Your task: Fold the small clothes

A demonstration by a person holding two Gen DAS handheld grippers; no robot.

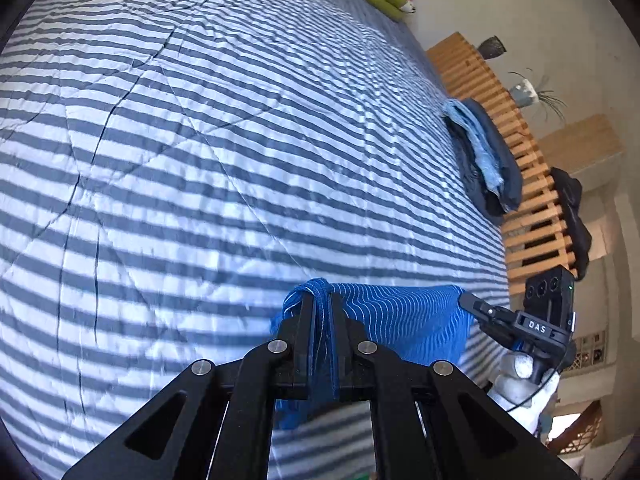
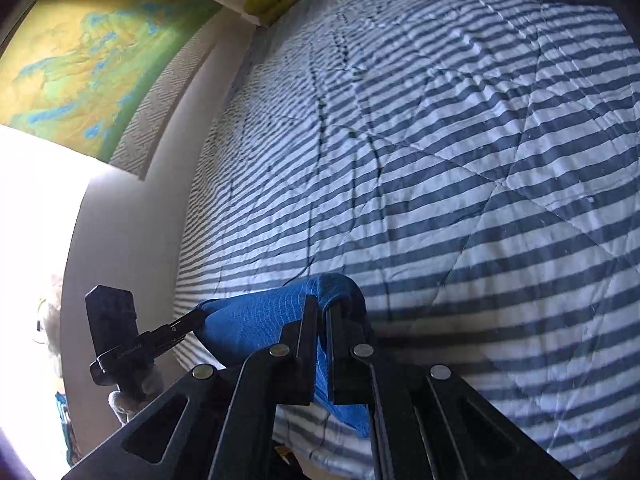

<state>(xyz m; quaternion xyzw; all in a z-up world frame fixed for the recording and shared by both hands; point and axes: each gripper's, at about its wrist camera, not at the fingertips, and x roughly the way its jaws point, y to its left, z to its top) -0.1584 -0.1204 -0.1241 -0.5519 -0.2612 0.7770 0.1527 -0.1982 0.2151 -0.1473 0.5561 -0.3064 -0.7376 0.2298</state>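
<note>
- Your left gripper point(image 1: 320, 320) has its jaws nearly together, pinching a bunched edge of the blue garment point(image 1: 400, 316); the fabric runs down between the fingers and hangs below them.
- Your right gripper point(image 2: 323, 328) is clamped the same way on the opposite end of that garment point(image 2: 256, 320), so the cloth spans between your two tools, lifted above the near edge of the bed.
- Judging by how it drapes and folds over the fingertips, the piece is light, thin and limp. It will sag wherever you leave it unsupported, so keep your grips at the corners or the hem and hold a little tension across it.
- The ribbed knit looks grippy rather than slick, so slipping seems unlikely.
- Beyond it lies the striped quilt point(image 1: 224, 152), soft and rumpled; lay the garment flat there before creasing.
- Farther off, at the bed's right edge, sits a stack of folded clothes point(image 1: 486, 156).
</note>
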